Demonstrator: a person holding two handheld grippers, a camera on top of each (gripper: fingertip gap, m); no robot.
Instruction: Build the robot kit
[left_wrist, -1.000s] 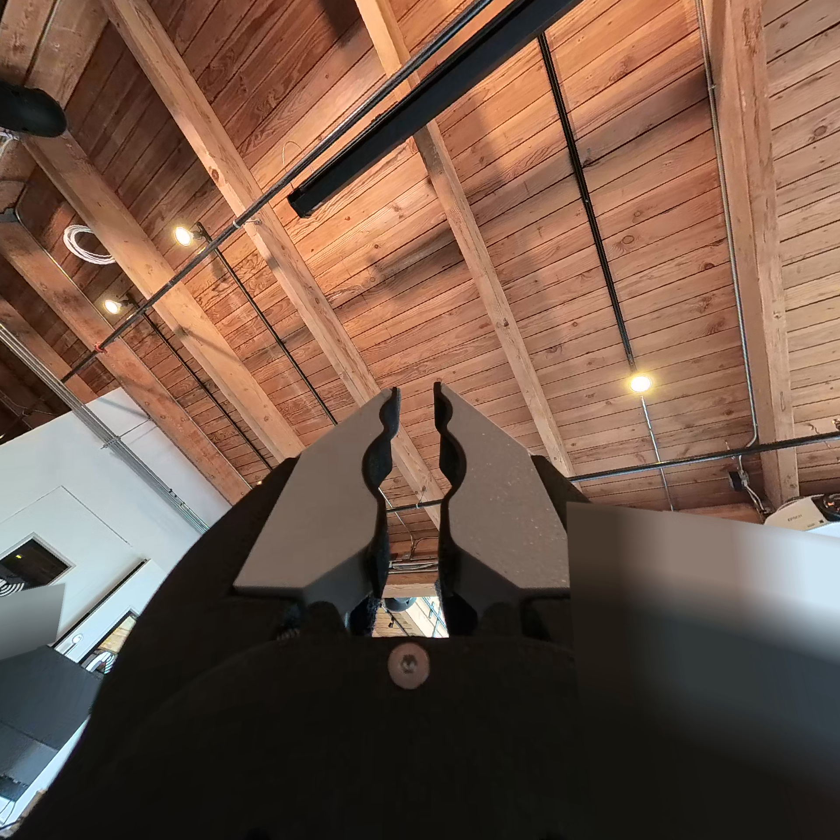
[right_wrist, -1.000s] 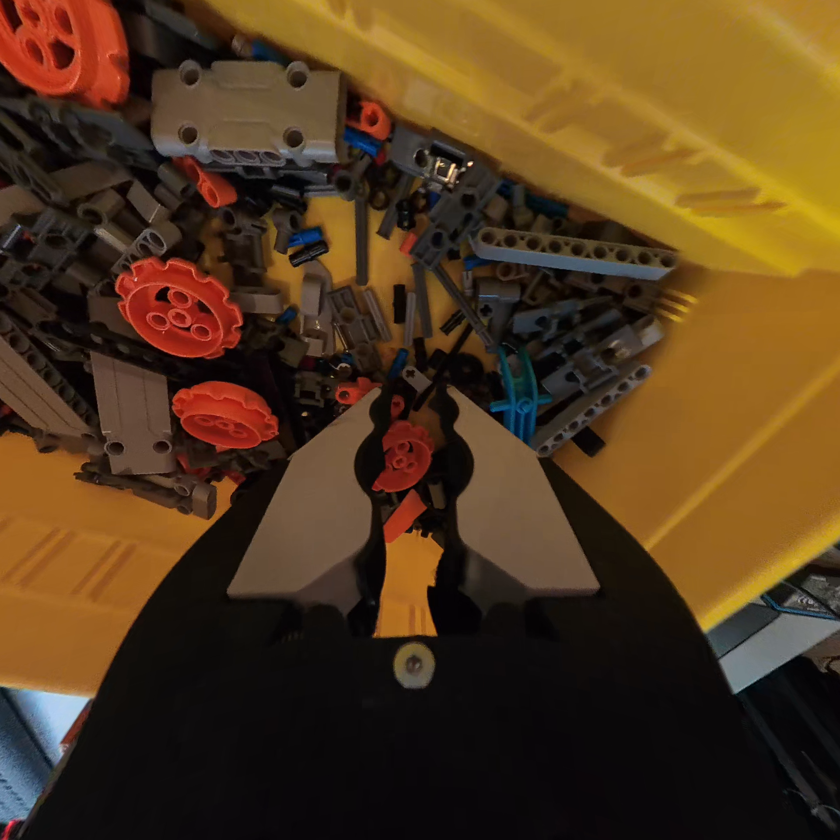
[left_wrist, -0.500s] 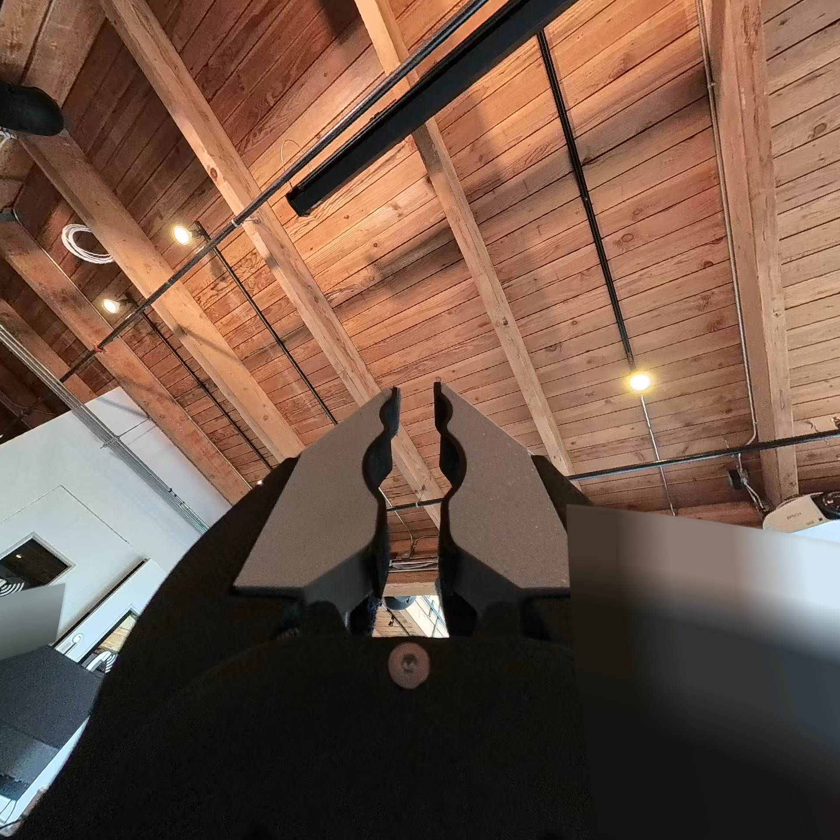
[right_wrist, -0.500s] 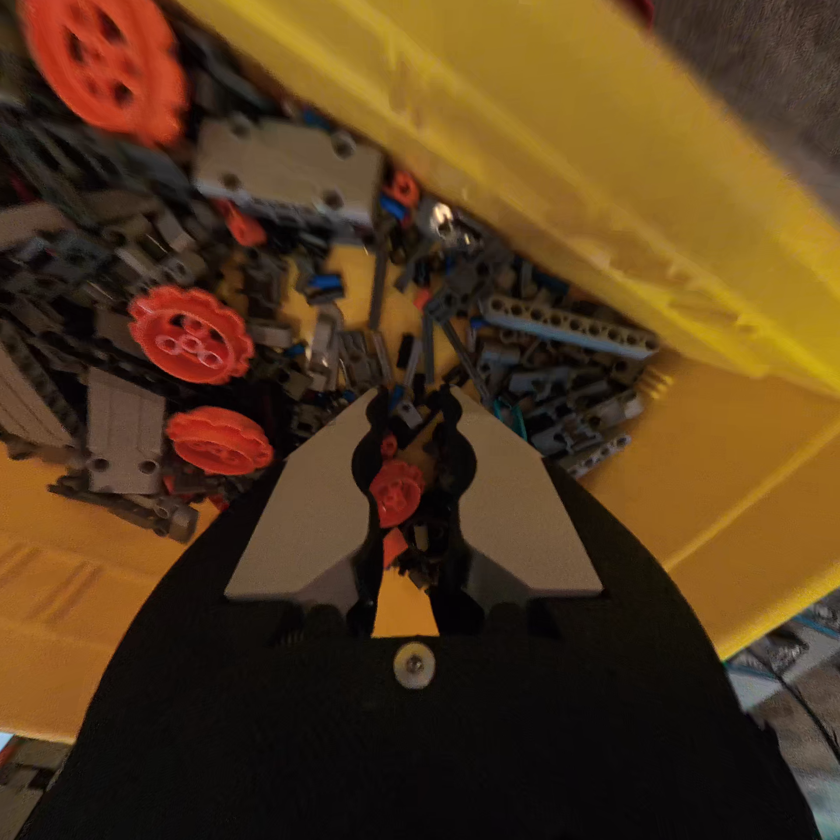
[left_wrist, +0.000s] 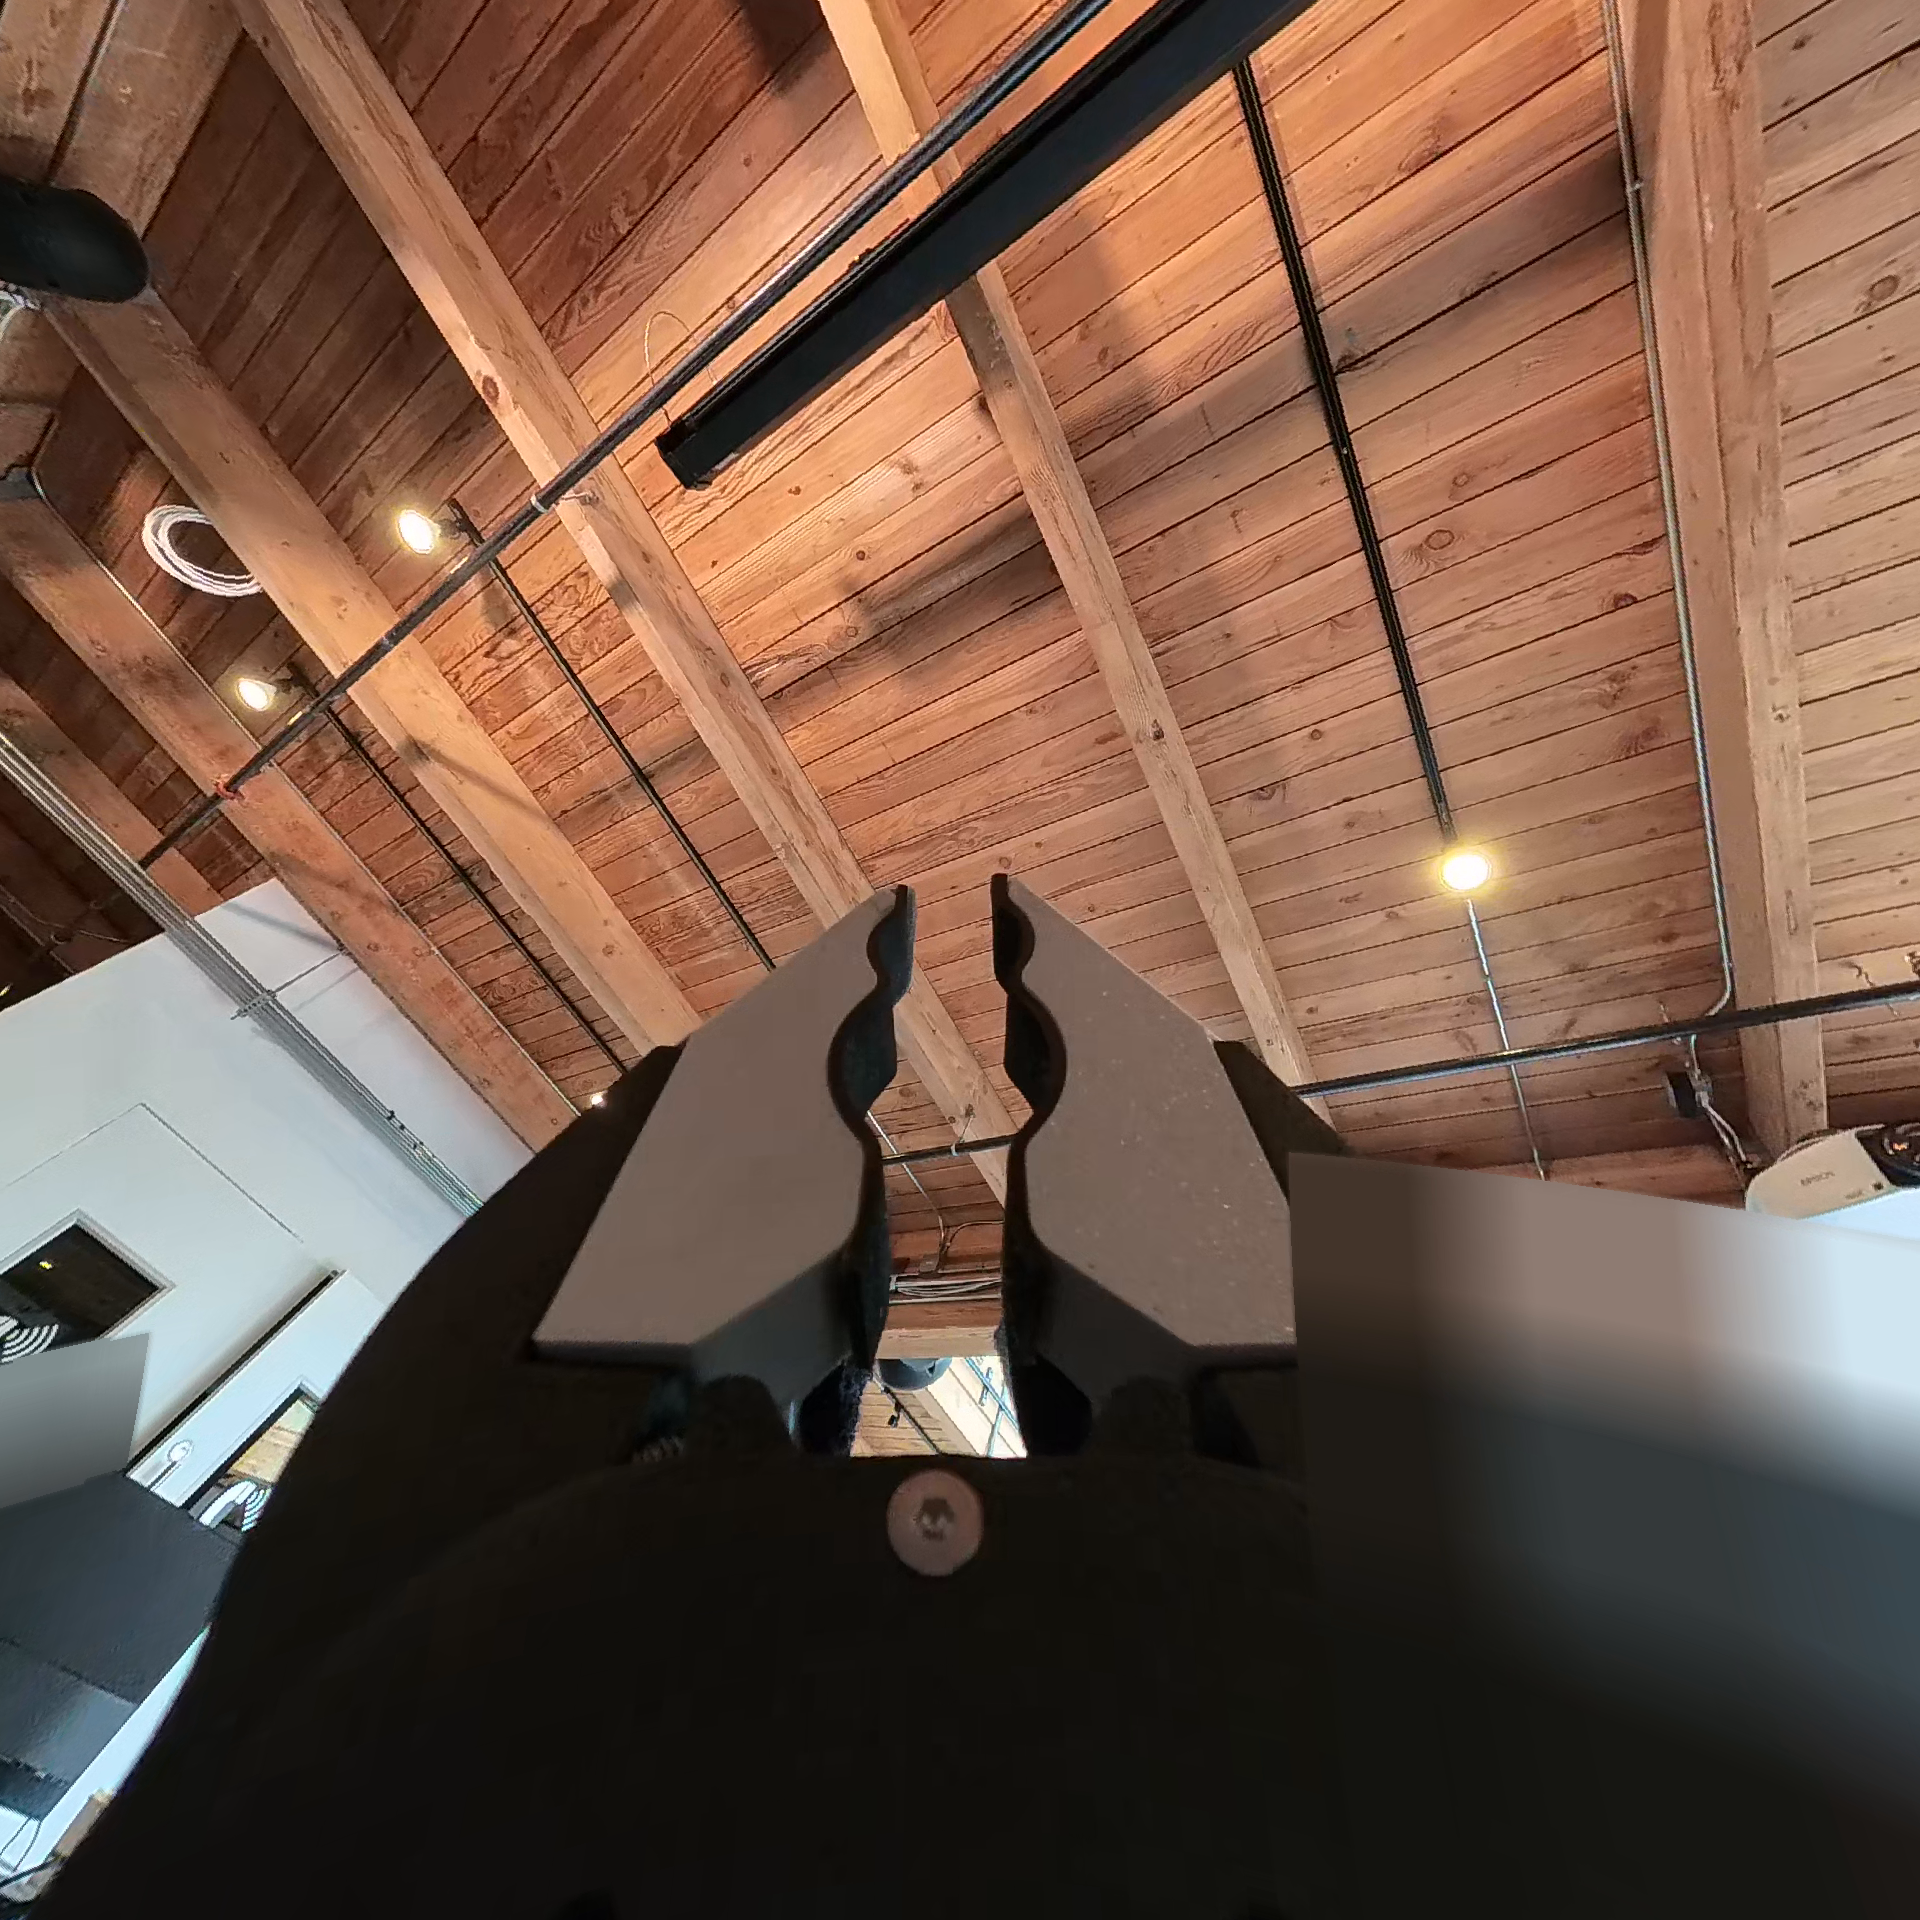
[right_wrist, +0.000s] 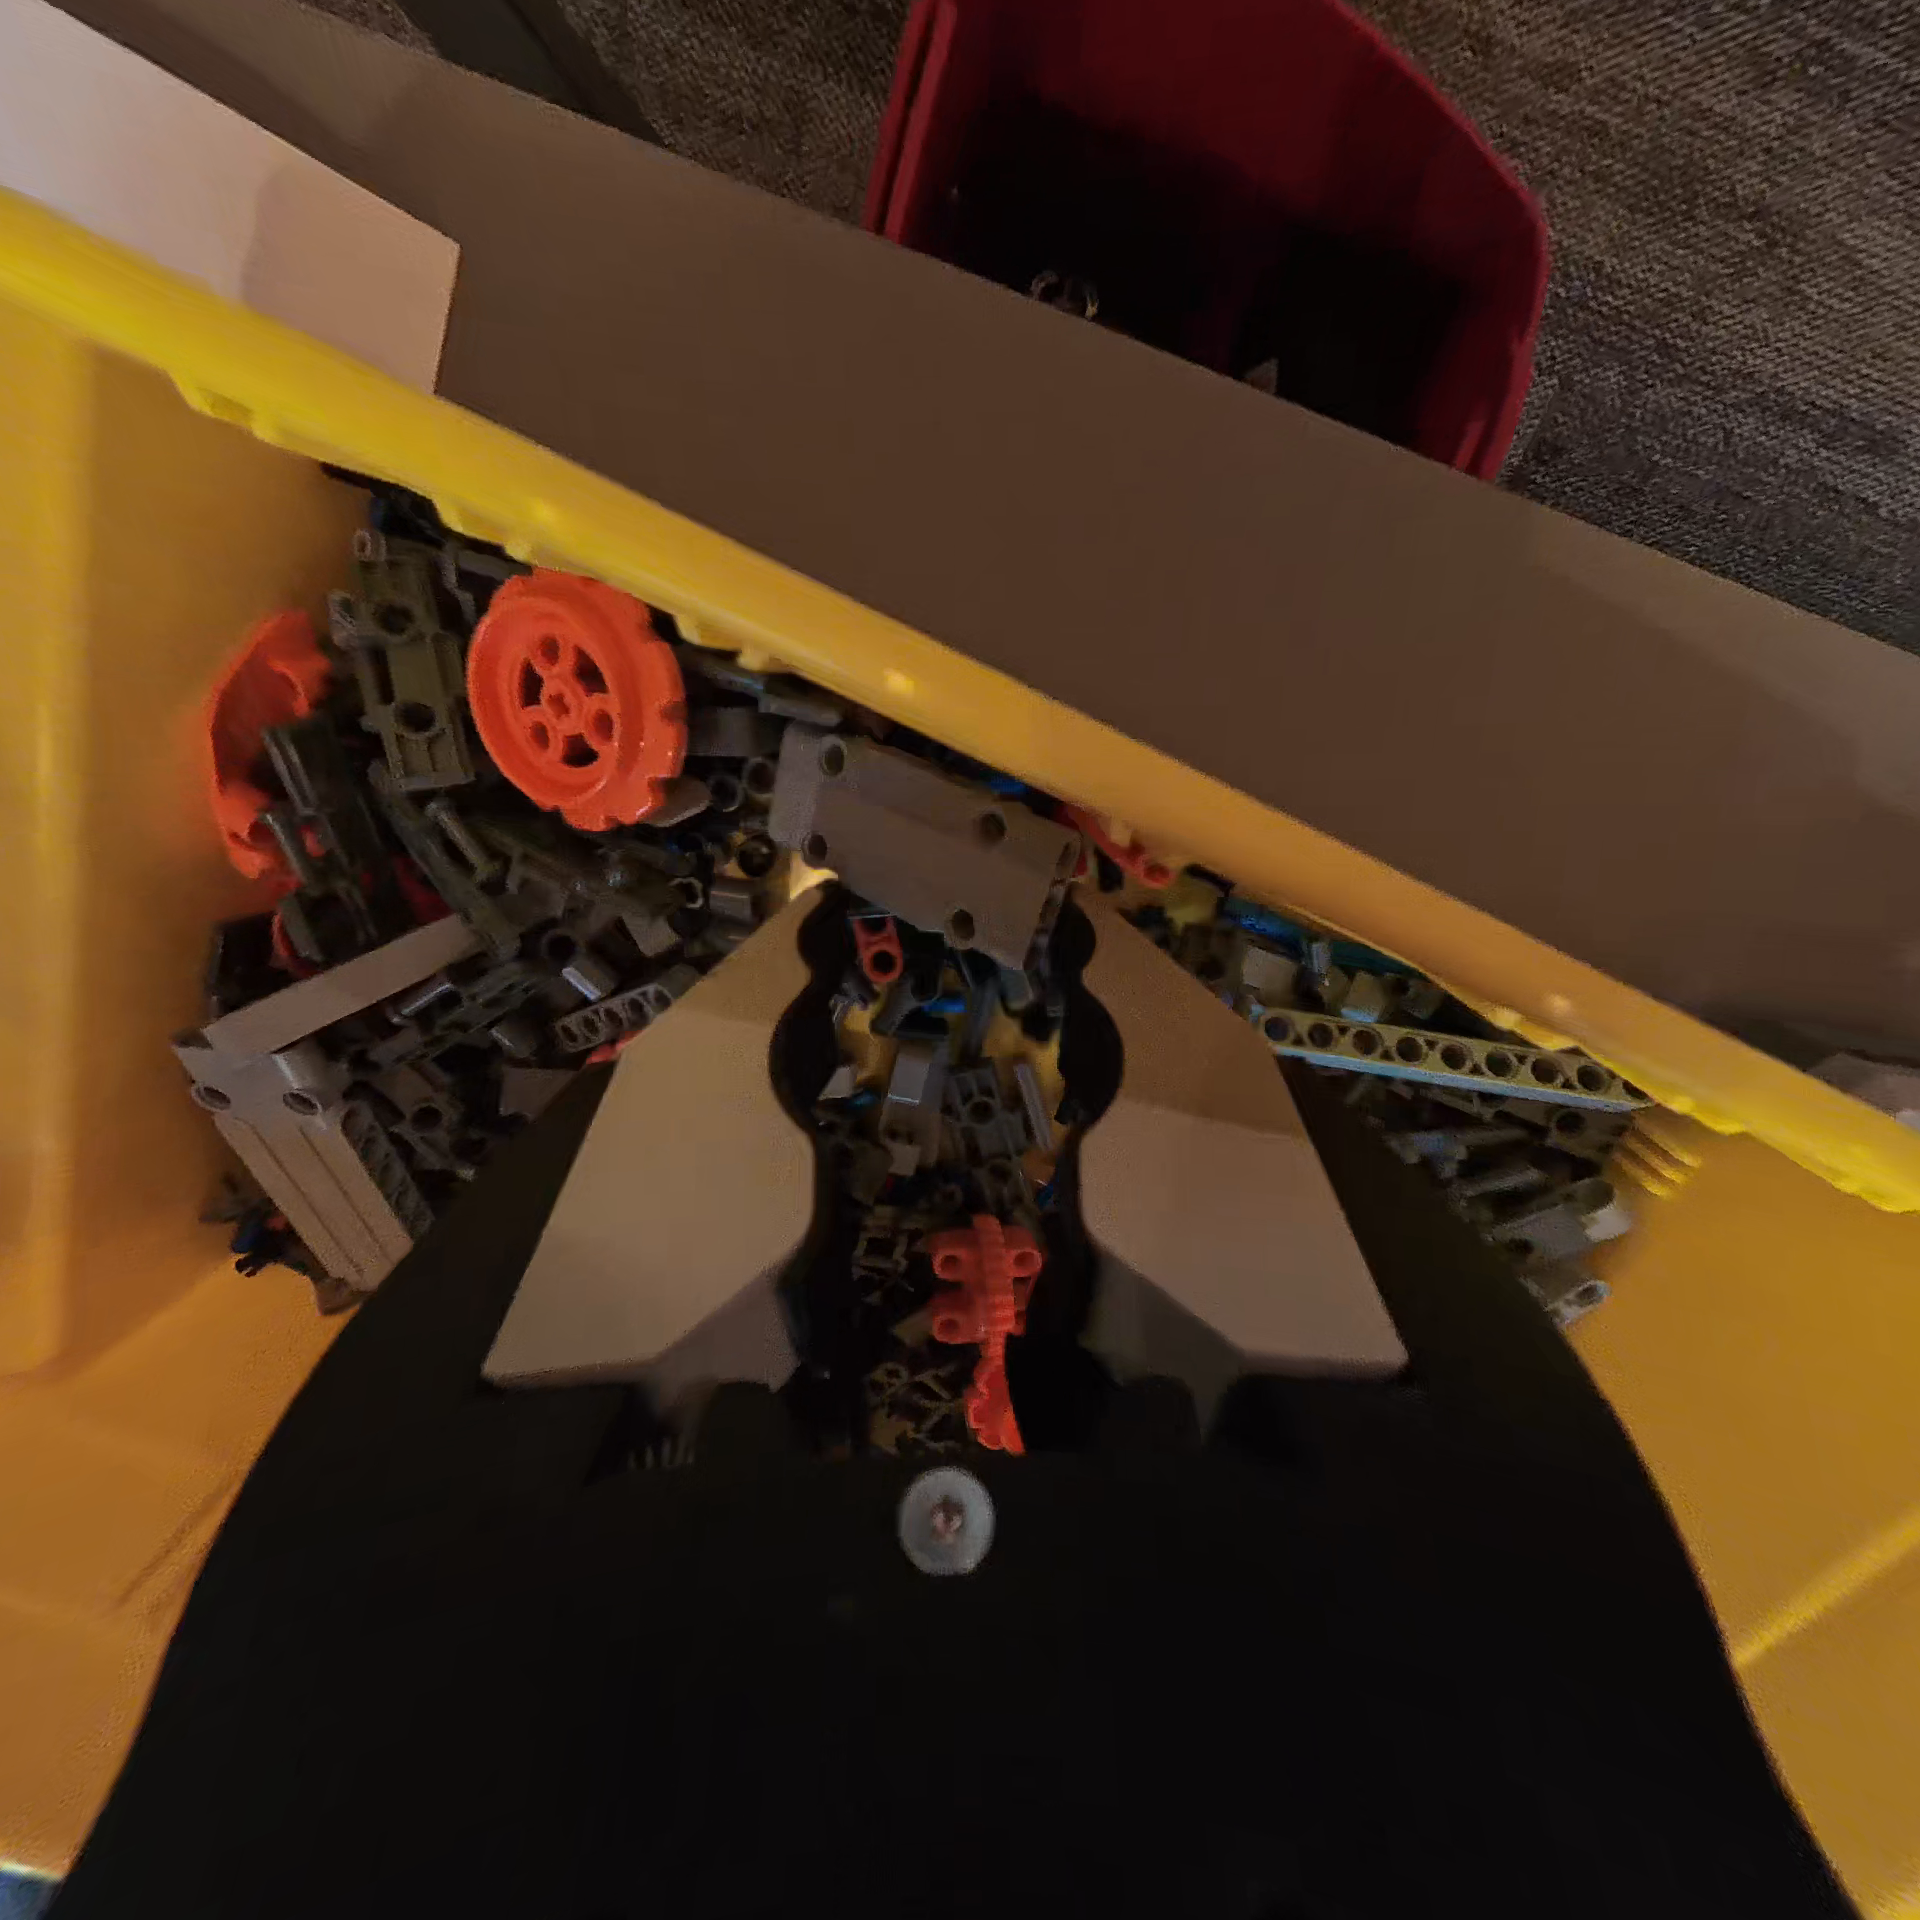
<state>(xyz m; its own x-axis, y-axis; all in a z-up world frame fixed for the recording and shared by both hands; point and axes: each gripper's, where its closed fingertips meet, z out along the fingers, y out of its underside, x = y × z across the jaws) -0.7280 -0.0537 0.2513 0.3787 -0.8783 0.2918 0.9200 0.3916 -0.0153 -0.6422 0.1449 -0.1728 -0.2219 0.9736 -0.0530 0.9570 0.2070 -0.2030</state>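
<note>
Since a second ago, the right gripper (right_wrist: 940, 914) has pulled back and tipped up, so the far rim of the yellow bin (right_wrist: 935, 696) and the floor past it now show. Its jaws have spread from a narrow gap to a wide one and hold nothing. They hang over a heap of grey and black building pieces (right_wrist: 935, 1091) in the bin. Between the jaws, low down near 6 o'clock, lies a small red toothed piece (right_wrist: 982, 1288), not pinched. At the tips, near 12 o'clock, sits a grey block with holes (right_wrist: 925, 852). At 10 o'clock is an orange wheel (right_wrist: 575, 698), with another orange wheel (right_wrist: 255, 748) at 9 o'clock. A long pale beam with holes (right_wrist: 1444, 1060) lies at 3 o'clock. Past the bin rim is a brown cardboard sheet (right_wrist: 1039, 436), and at 1 o'clock a dark red bin (right_wrist: 1496, 270) stands on grey carpet (right_wrist: 1745, 208).

The left gripper (left_wrist: 948, 899) has not moved. It points up at a wooden ceiling (left_wrist: 1039, 582), with its jaws a narrow gap apart and nothing in them. A lamp (left_wrist: 1463, 869) glows at 2 o'clock. A white projector (left_wrist: 1839, 1174) at 3 o'clock has small writing on it.
</note>
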